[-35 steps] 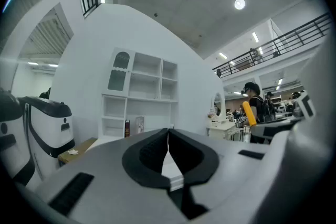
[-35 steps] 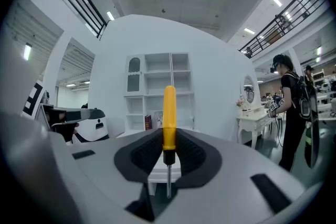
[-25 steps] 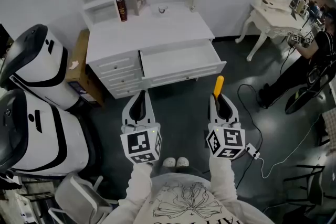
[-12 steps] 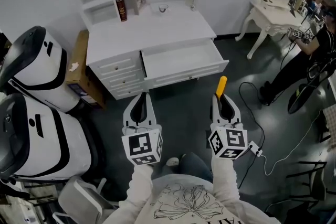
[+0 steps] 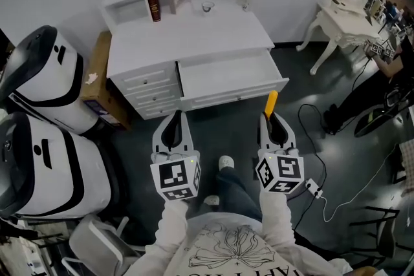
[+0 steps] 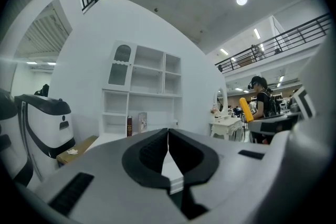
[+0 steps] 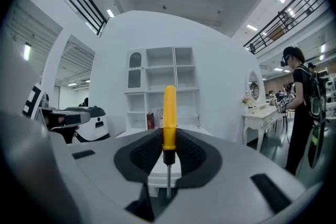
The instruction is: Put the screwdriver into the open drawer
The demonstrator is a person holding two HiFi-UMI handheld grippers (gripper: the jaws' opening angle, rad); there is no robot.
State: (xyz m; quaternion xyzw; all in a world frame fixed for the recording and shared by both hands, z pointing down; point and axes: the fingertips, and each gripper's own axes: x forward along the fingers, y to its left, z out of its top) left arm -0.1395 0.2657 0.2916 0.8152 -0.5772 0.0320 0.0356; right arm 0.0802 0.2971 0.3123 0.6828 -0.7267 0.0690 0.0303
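No word or number reads clearly; the red book (image 5: 154, 3) standing at the back of the white desk (image 5: 194, 42) shows a spine too small to read; in front of the desk, the cube (image 5: 174, 179) on the left gripper (image 5: 173, 118) and its twin on the right gripper (image 5: 274, 119) bear black-and-white square patterns, no letters; farther from the desk, the shirt (image 5: 233, 245) carries a line drawing over large letters, cut off and illegible.
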